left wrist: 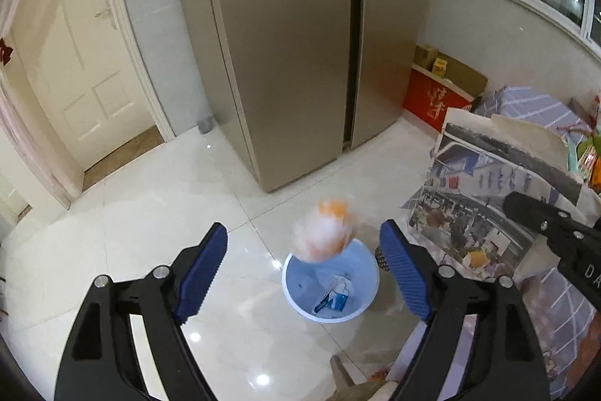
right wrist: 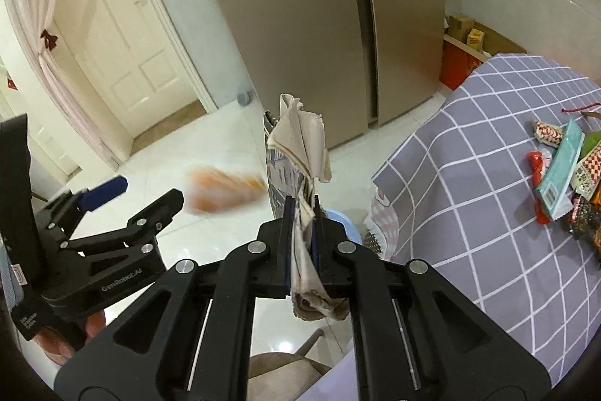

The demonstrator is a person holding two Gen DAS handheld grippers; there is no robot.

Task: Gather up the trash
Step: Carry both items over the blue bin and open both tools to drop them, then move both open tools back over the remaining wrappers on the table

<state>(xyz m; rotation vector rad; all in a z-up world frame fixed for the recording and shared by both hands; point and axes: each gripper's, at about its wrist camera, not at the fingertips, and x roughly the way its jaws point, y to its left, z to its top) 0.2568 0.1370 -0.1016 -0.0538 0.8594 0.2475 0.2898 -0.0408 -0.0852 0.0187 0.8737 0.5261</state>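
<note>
- Glossy white floor tiles run up to a tall bronze-coloured refrigerator and a cream panelled door.
- On the floor stands a round pale-blue plastic bin with a blue-and-white carton inside.
- Left tongs are spread wide with nothing between the blue pads.
- A blurred orange-and-white wrapper is in mid-air just above the bin's rim.
- Right tongs are clenched on a folded, crumpled newspaper that sticks up past the tips.
- At the right, a grey checked cloth covers the tabletop, where colourful snack wrappers lie in a pile.
</note>
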